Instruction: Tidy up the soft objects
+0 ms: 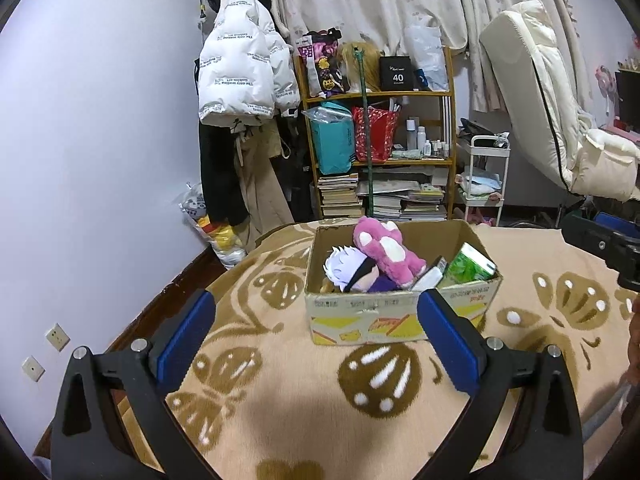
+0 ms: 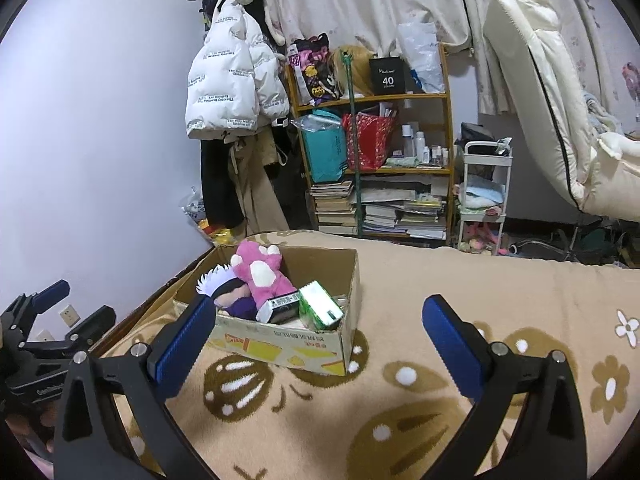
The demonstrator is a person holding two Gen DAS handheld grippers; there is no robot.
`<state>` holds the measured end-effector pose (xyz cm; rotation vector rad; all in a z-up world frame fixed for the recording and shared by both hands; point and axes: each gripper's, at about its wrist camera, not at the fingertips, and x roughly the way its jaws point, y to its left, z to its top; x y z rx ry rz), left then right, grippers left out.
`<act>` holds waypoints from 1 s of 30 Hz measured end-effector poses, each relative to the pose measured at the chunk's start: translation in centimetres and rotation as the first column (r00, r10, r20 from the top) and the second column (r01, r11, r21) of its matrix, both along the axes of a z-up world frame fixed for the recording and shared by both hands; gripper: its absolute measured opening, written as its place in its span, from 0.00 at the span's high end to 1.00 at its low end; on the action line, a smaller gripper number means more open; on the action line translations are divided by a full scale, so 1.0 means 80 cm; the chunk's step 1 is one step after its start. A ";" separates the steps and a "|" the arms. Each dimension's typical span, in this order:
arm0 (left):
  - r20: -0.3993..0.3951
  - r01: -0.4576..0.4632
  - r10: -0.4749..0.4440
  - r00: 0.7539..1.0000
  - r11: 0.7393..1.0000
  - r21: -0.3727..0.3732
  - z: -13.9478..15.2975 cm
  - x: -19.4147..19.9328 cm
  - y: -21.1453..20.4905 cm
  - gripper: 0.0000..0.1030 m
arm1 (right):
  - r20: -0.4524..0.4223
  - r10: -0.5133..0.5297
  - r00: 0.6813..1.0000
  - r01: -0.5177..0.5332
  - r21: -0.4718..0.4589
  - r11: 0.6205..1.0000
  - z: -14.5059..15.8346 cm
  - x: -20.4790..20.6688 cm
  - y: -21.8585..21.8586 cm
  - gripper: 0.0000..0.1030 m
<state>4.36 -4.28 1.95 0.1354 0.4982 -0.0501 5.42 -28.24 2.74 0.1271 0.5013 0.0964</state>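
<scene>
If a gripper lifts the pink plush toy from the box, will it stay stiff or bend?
The pink plush toy looks stuffed and furry, so it probably bends and squashes. It lies on top in the cardboard box, so it should lift freely and seems light.

White jacket [image 1: 244, 68] beside bookshelf [image 1: 380, 96]

L gripper [image 1: 316, 316] and R gripper [image 2: 316, 320] both spread wide, nothing btwn pads, each held just short of the cardboard box [image 1: 362, 316], side by side.
</scene>
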 end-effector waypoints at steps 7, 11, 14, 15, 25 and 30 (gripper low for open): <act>0.008 0.057 -0.057 0.998 0.998 -0.009 -0.005 -0.026 -0.001 0.03 | 0.039 -0.039 0.998 0.039 -0.014 0.999 0.000 -0.026 -0.003 0.00; 0.024 0.065 -0.064 0.998 0.998 -0.026 -0.008 -0.032 -0.002 0.03 | 0.052 -0.045 0.998 0.047 -0.024 0.999 0.001 -0.033 -0.006 0.00; 0.046 0.055 -0.053 0.998 0.998 -0.031 -0.012 -0.034 0.000 0.03 | 0.051 -0.050 0.997 0.051 -0.019 0.999 0.000 -0.034 -0.006 0.00; 0.045 0.050 -0.049 0.998 0.998 -0.033 -0.014 -0.033 0.001 0.03 | 0.054 -0.053 0.997 0.055 -0.022 0.998 0.000 -0.034 -0.007 0.00; 0.000 0.046 -0.046 0.999 0.997 -0.059 -0.028 -0.015 0.005 0.03 | 0.050 -0.063 0.997 0.065 -0.030 0.997 -0.008 -0.027 -0.009 0.00; 0.004 0.050 -0.050 0.999 0.997 -0.051 -0.030 -0.016 0.001 0.03 | 0.045 -0.065 0.997 0.067 -0.049 0.997 -0.013 -0.023 -0.006 0.00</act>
